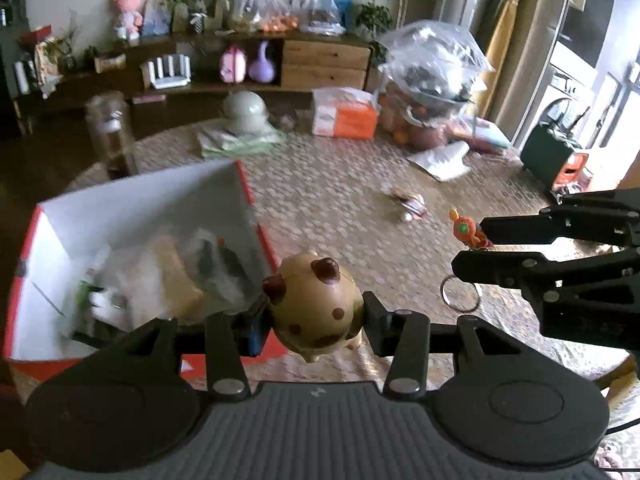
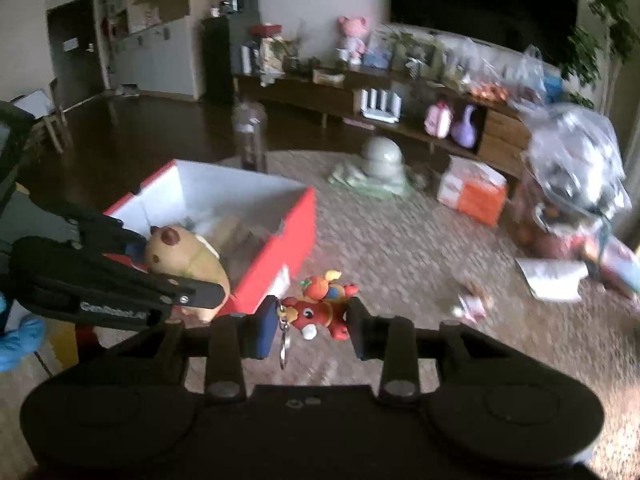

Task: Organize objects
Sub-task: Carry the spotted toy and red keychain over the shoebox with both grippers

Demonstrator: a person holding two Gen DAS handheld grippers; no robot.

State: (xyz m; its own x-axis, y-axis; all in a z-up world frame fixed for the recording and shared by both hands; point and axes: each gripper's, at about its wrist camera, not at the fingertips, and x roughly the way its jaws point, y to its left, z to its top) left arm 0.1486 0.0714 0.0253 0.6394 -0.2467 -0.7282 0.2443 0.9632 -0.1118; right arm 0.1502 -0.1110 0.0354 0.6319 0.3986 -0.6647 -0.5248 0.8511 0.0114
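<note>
My left gripper (image 1: 314, 312) is shut on a tan toy bear with brown spots (image 1: 314, 304), held just right of the red box (image 1: 256, 196). The bear also shows in the right wrist view (image 2: 188, 258), in front of the red box (image 2: 298, 232). The box holds plastic-wrapped items (image 1: 168, 276). My right gripper (image 2: 312, 322) is shut on a red and orange keychain figure (image 2: 320, 308), its metal ring (image 2: 284, 350) hanging below. In the left wrist view the right gripper (image 1: 476, 248) holds the figure (image 1: 466, 230) with the ring (image 1: 460, 294) dangling.
A patterned rug (image 1: 340, 184) covers the floor. On it lie a small wrapped item (image 1: 408, 202), white paper (image 1: 442, 162), an orange and white package (image 1: 346, 114), a green-grey dome object (image 1: 246, 114) and a clear bottle (image 1: 110, 132). A low wooden cabinet (image 1: 324, 62) stands behind.
</note>
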